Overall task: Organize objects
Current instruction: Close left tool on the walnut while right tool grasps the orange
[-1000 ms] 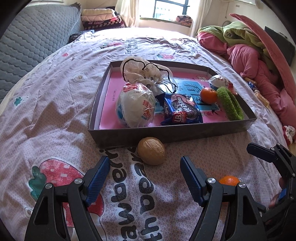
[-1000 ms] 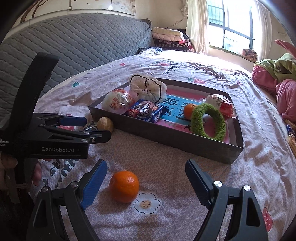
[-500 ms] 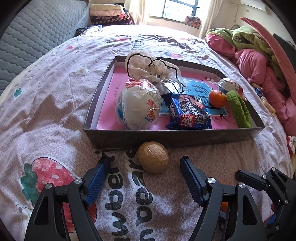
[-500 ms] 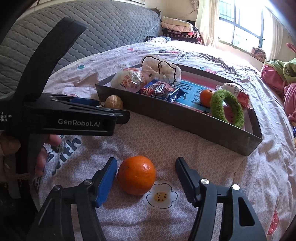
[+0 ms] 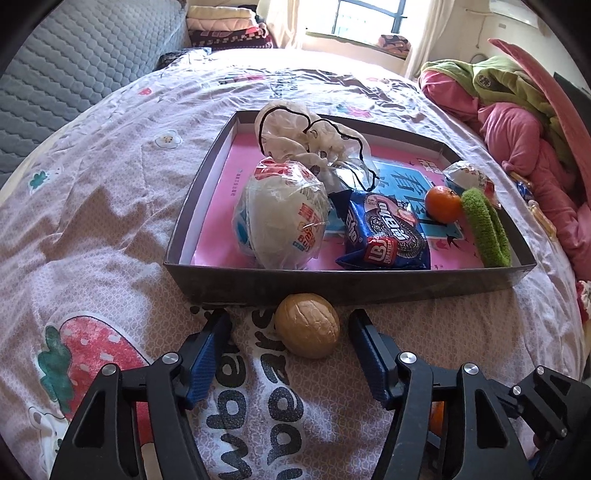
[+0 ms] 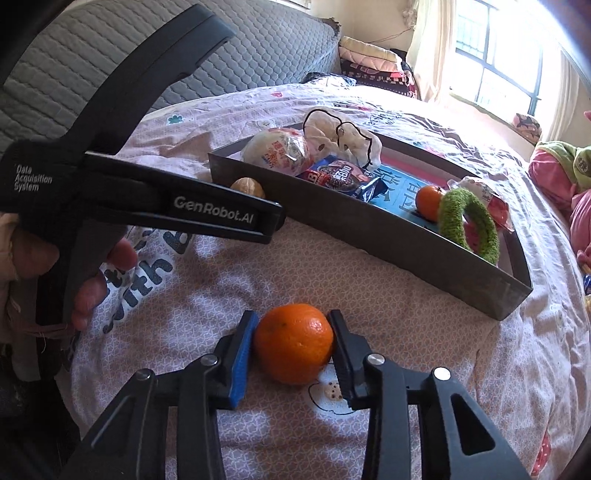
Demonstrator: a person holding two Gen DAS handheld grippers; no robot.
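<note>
A walnut (image 5: 307, 325) lies on the bedspread against the front wall of a dark shallow box (image 5: 332, 284). My left gripper (image 5: 290, 325) is open with a finger on each side of the walnut, not touching it. My right gripper (image 6: 291, 332) is shut on an orange (image 6: 293, 341) that rests on the bedspread. The box holds a wrapped white bun (image 5: 282, 218), a blue cookie pack (image 5: 384, 236), a small orange (image 5: 442, 204), a green ring (image 5: 485, 230) and a white bag (image 5: 310, 136). The box also shows in the right wrist view (image 6: 406, 240).
A pile of pink and green clothes (image 5: 517, 122) lies to the right of the box. A grey quilted headboard (image 5: 55, 74) stands at the left. Folded blankets (image 5: 221, 26) sit by the window. The left gripper's body (image 6: 129, 199) crosses the right wrist view.
My right gripper has moved forward and closed on the orange. My left gripper has moved forward so its fingers flank the walnut, narrowing a little.
</note>
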